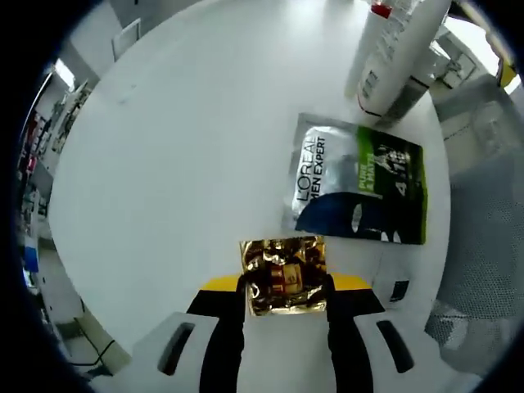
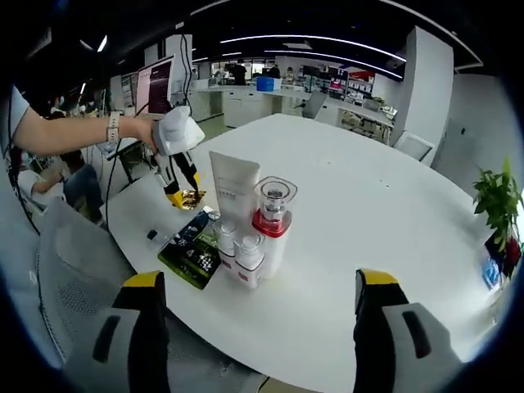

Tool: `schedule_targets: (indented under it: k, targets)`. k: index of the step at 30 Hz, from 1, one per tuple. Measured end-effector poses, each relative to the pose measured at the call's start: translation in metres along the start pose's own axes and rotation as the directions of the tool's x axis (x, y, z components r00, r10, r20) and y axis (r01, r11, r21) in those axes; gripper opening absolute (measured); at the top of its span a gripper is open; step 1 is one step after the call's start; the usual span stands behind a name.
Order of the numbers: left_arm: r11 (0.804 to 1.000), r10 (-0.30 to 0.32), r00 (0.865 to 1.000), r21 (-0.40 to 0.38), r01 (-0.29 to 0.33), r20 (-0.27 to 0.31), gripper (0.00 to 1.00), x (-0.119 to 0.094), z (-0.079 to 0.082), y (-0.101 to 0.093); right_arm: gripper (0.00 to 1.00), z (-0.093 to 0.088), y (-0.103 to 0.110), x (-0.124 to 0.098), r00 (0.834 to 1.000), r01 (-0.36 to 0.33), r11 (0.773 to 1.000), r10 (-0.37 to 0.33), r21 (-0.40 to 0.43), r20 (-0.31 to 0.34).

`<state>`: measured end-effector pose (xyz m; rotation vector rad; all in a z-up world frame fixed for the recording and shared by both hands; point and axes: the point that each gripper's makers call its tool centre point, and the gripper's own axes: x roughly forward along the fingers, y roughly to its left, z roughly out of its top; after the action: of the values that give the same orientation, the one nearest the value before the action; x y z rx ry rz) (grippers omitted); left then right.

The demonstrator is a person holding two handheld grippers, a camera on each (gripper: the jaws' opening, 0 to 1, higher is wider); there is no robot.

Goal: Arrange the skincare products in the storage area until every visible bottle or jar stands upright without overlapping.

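Left gripper view: gold sachet [image 1: 285,276] between left hand-held gripper [image 1: 286,288] jaws.

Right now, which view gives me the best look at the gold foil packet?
The left gripper view: the gold foil packet sits close up between the left gripper fingers, crinkles and label visible. In the right gripper view it is a small gold speck under that gripper, beyond the L'Oreal sachet.
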<state>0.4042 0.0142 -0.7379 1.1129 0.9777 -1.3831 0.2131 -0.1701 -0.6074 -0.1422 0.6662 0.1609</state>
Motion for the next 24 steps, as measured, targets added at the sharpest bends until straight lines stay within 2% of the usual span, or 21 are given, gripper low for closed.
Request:
schedule_targets:
  k: [9, 18, 20, 24]
  targets:
    - [0.998, -0.035, 0.999, 0.053, 0.037, -0.029, 0.36, 0.007, -0.011, -0.015, 0.96, 0.001, 0.006, -0.002, 1.000, -0.010, 1.000, 0.010, -0.014, 0.004]
    - [0.988, -0.052, 0.998, 0.141, 0.057, -0.042, 0.37, 0.009, -0.008, -0.027, 0.95, 0.001, 0.007, -0.004, 1.000, -0.009, 1.000, 0.009, -0.016, 0.009]
    - [0.978, -0.068, 0.997, 0.196, 0.075, -0.042, 0.37, 0.012, -0.007, -0.031, 0.95, 0.000, 0.007, -0.005, 1.000, -0.010, 1.000, 0.010, -0.016, 0.007]
    - [0.978, -0.063, 0.996, 0.196, 0.074, -0.062, 0.37, 0.014, -0.007, -0.031, 0.95, 0.000, 0.006, -0.006, 1.000, -0.004, 1.000, 0.004, -0.015, 0.007]
